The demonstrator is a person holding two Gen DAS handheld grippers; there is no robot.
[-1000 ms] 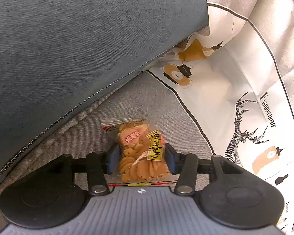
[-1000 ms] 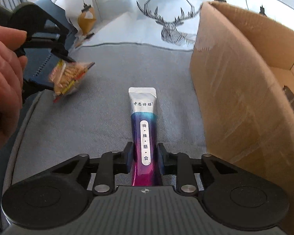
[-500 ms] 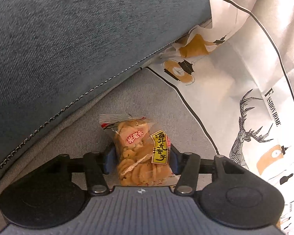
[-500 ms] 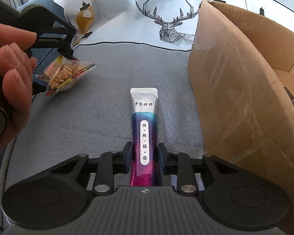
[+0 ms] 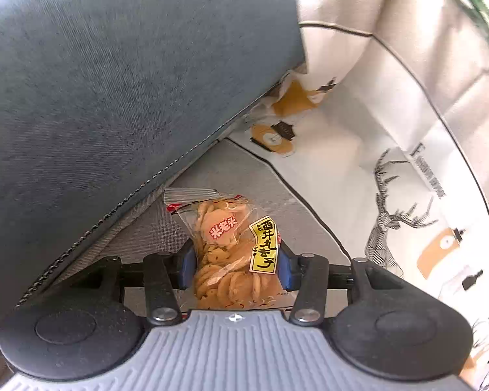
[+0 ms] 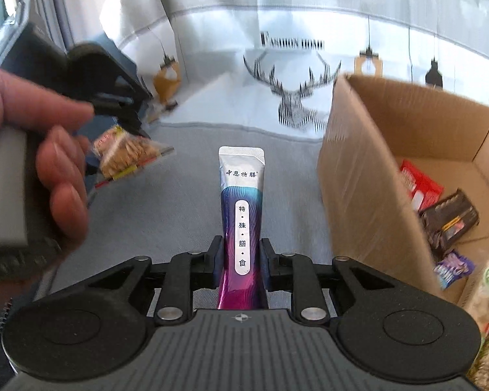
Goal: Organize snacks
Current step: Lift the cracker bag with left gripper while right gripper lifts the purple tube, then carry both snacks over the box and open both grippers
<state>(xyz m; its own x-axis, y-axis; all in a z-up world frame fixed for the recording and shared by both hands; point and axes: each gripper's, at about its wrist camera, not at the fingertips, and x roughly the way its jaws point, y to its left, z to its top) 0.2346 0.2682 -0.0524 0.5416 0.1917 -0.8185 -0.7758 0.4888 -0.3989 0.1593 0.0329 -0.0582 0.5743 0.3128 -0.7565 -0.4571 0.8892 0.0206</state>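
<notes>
Left gripper (image 5: 234, 260) is closing, pads already pressing the cracker bag (image 5: 231, 247); right gripper (image 6: 241, 257) is clamped on the slim sachet (image 6: 241, 215). Box (image 6: 368, 176) lies at 2 o'clock. Both pkgs look light, slippery; crackers fragile, so hold at mid-body, gently.

Left wrist: you look steeply down, close over the grey cushion (image 5: 254, 176).
Right wrist: you face forward and down toward the cardboard box (image 6: 368, 176).
Shared: the cracker packet (image 5: 231, 244) and the deer-print cloth (image 6: 296, 104).

Left hand-held gripper (image 5: 234, 260) closing on cracker bag (image 5: 231, 244)
</notes>
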